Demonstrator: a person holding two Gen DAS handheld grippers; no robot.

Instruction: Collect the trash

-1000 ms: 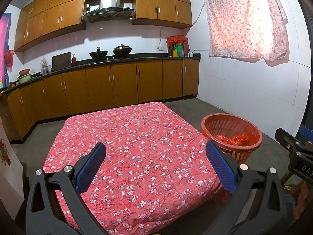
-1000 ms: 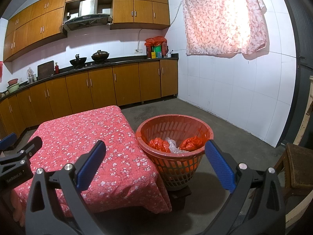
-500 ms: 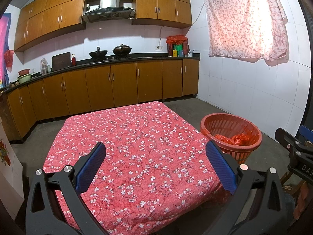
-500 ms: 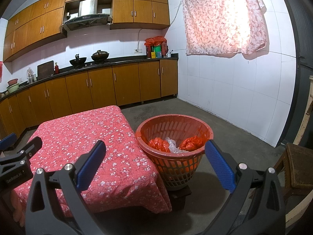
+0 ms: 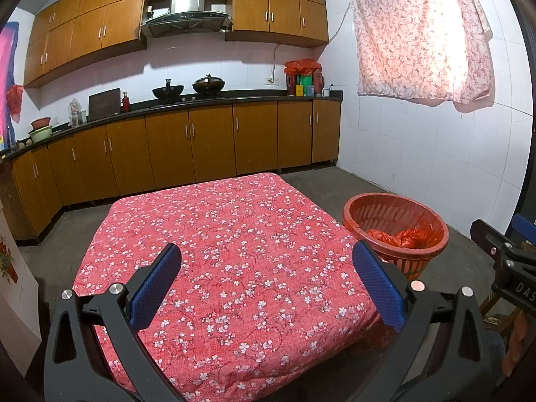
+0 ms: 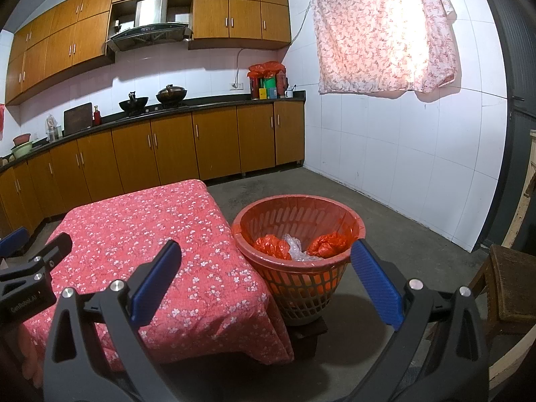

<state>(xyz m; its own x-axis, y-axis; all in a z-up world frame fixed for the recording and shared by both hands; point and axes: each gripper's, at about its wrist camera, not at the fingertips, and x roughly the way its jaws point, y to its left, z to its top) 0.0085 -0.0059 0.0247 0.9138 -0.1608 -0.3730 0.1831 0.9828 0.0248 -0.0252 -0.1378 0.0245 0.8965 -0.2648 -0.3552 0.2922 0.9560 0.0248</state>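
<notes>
From the left wrist, the left gripper (image 5: 266,283) is wide apart and holds nothing, up over the table (image 5: 214,234) with its red flower cloth. The basket (image 5: 395,231) sits on the floor just beside the table, with red bags (image 5: 402,236) in it. From the right wrist, the right gripper (image 6: 264,281) is wide apart too and holds nothing. The basket (image 6: 298,234) is right in front, with red bags (image 6: 271,246) and clear plastic (image 6: 296,251) inside

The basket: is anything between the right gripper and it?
Nothing visible. The right gripper is open and empty, and the basket sits straight ahead, just beyond its fingers, top uncovered. The table is off to the left, beside the basket, not in front. Red bags already lie inside.
</notes>
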